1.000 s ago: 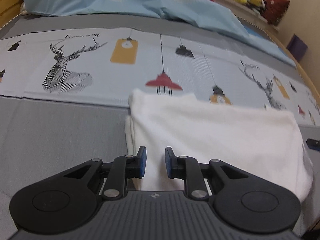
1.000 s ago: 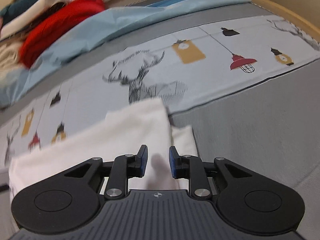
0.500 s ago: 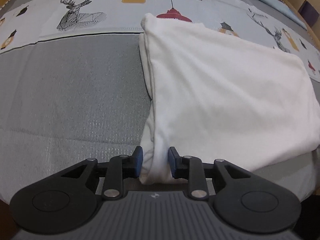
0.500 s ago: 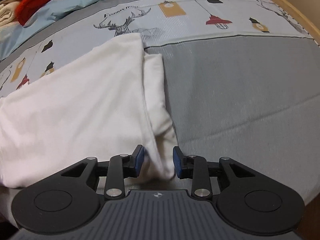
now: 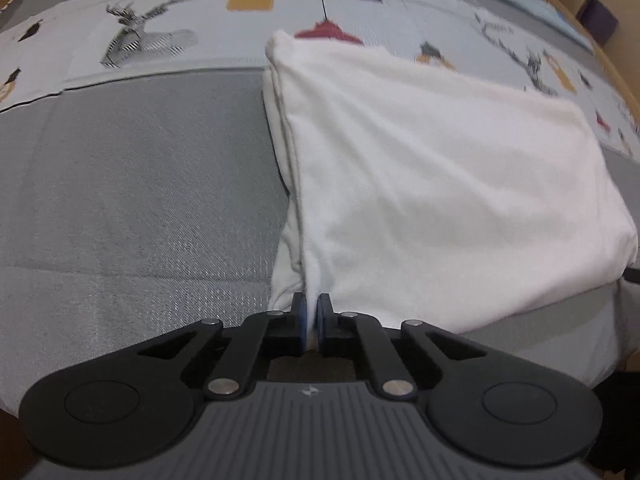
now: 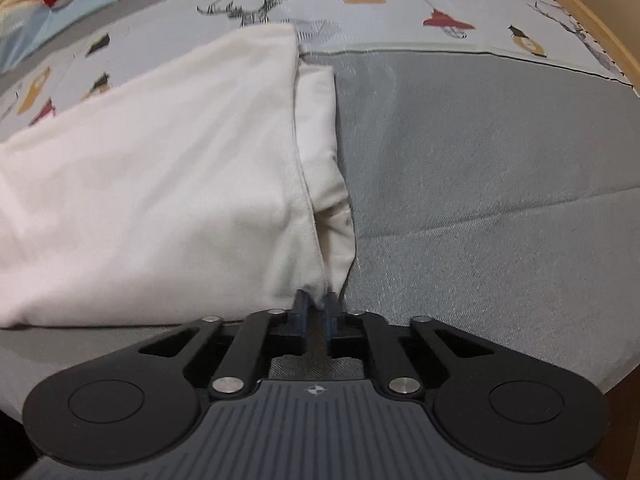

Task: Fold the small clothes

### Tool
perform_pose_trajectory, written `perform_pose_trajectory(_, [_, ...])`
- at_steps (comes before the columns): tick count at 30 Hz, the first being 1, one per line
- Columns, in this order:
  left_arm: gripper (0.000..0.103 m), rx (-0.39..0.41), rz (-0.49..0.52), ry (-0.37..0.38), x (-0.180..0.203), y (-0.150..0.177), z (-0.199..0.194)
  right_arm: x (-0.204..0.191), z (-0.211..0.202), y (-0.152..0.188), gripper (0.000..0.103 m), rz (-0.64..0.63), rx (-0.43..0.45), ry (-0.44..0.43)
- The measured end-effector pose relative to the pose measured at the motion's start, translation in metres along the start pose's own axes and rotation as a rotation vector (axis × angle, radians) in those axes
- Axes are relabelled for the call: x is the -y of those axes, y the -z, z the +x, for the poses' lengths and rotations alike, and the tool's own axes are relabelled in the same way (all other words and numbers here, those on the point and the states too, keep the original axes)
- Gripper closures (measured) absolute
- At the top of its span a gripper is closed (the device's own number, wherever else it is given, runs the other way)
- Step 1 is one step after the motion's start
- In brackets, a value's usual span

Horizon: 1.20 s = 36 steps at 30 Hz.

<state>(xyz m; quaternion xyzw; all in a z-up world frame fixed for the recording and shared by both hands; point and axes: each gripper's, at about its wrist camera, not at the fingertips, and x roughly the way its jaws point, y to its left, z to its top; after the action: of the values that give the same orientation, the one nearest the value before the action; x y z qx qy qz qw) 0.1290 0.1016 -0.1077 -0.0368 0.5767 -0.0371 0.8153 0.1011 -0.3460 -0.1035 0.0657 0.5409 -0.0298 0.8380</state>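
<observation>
One white garment (image 5: 432, 184) on bed cover (image 5: 140, 200); two grippers, left (image 5: 311, 306) and right (image 6: 316, 304), each clamped its near corner; pinched cloth hidden.

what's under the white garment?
The white garment lies on the grey bedspread; its far edge overlaps the printed deer-and-lamp panel. Anything beneath its middle is covered.

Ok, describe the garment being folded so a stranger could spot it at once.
Find the bed's grey cover with its band of deer and lamp prints. On it lies the white garment, partly folded. It is the only plain white piece, with each gripper shut on a near corner.
</observation>
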Motion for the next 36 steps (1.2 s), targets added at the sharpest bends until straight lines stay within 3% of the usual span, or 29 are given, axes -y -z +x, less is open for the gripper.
perform_pose_trajectory(4, [0.099,0.027,-0.001,-0.003,0.001,0.005,-0.012,0.006,-0.011,-0.004,0.102,0.009,0.043,-0.002])
perform_pose_trajectory(7, [0.098,-0.038,0.009,-0.032,0.003,0.008,0.001,0.009,0.0,-0.001,0.102,0.013,-0.022,0.03])
perform_pose_trajectory(11, [0.094,-0.006,-0.013,-0.039,0.001,0.008,-0.005,0.011,0.004,0.001,0.103,0.018,-0.034,0.086])
perform_pose_trajectory(15, [0.094,0.09,-0.014,-0.035,0.002,0.002,-0.021,0.011,-0.019,-0.003,0.102,0.033,0.12,0.106])
perform_pose_trajectory(17, [0.094,0.105,-0.007,-0.011,0.006,-0.001,-0.022,0.007,-0.03,-0.004,0.102,0.024,0.201,0.058])
perform_pose_trajectory(19, [0.094,0.101,0.009,0.002,0.011,-0.004,-0.019,0.0,-0.032,-0.004,0.102,-0.006,0.226,-0.004])
perform_pose_trajectory(22, [0.093,0.05,0.028,0.004,0.015,-0.004,-0.007,-0.01,-0.018,-0.002,0.101,-0.047,0.154,-0.054])
perform_pose_trajectory(25, [0.093,-0.074,0.048,-0.065,0.016,0.006,0.016,-0.017,0.008,0.006,0.099,-0.112,0.001,0.017])
perform_pose_trajectory(27, [0.093,-0.076,0.052,-0.069,0.015,0.006,0.016,-0.016,0.018,0.009,0.099,-0.117,-0.056,0.052])
perform_pose_trajectory(32, [0.093,0.014,0.024,-0.055,0.011,0.001,0.0,-0.01,0.01,0.002,0.099,-0.066,-0.015,0.034])
perform_pose_trajectory(36, [0.092,-0.056,0.035,-0.121,0.01,0.004,0.011,-0.013,0.013,0.004,0.099,-0.072,-0.026,0.056])
